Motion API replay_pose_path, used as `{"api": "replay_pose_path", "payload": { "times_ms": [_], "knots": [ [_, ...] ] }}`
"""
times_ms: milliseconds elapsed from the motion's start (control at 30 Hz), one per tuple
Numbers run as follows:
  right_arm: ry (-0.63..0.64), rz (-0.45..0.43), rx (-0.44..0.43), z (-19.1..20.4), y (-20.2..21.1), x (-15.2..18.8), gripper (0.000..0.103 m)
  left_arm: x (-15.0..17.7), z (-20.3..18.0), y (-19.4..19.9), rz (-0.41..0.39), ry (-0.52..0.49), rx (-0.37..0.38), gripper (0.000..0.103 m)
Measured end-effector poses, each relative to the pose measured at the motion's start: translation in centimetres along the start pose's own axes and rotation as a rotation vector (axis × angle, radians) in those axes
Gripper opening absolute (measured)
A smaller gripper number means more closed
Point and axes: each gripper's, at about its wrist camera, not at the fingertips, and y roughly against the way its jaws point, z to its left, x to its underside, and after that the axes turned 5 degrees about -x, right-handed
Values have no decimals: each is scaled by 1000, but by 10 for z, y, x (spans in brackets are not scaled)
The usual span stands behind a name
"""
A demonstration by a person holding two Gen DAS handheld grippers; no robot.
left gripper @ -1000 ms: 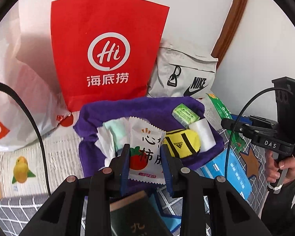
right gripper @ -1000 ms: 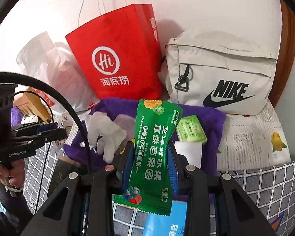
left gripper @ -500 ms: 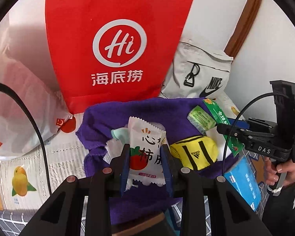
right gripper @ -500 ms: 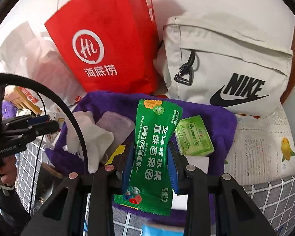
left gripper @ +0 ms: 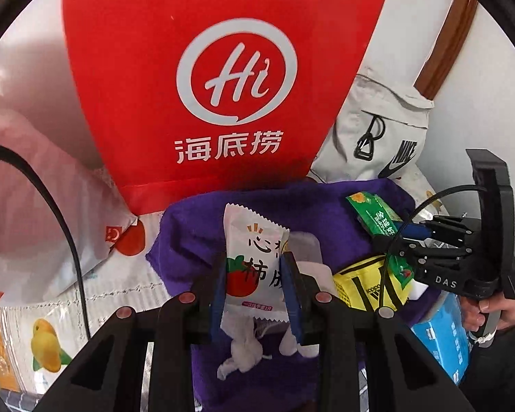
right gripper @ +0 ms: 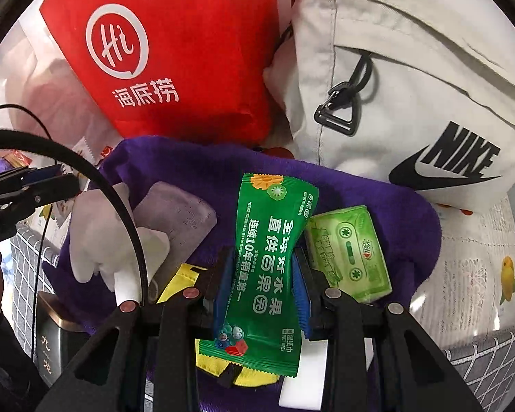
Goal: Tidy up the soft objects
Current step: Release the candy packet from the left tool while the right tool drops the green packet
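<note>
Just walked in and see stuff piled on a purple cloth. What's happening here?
A person works two tools over a purple towel. The left hand-held gripper is shut on a white wet-wipe packet printed with a tomato; the right hand-held gripper is shut on a green wet-wipe packet. A red paper bag and a beige Nike bag stand behind.

Both wrist cameras look forward and slightly down, close over the purple towel (left gripper: 285, 206) (right gripper: 377, 192). Both views share the red Haidilao bag (left gripper: 223, 68) (right gripper: 175, 51) and Nike bag (left gripper: 384, 137) (right gripper: 412, 86) behind it.

Purple towel (right gripper: 377, 185), red bag (left gripper: 223, 79), green packet (right gripper: 267, 257), white packet (left gripper: 254, 257).
</note>
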Motion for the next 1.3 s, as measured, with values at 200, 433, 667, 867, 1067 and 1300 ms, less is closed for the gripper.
{"api": "replay_pose_path", "payload": {
  "times_ms": [200,433,667,867,1067,1300],
  "knots": [
    [-5,53,-8,-2,-19,-6,34,-7,2,-22,47,13,2,29],
    [-21,84,-9,-6,-37,-8,35,-9,-3,-40,93,-2,18,31],
    [17,86,5,-1,-40,-12,64,-9,-6,-44,119,2,24,56],
    [12,60,-13,4,-21,-11,65,-11,-1,-29,101,19,17,56],
    [9,28,-25,8,14,7,65,-9,-4,-7,86,16,13,57],
    [22,-19,-35,18,64,47,65,-4,-14,25,62,10,-33,60]
  ]
}}
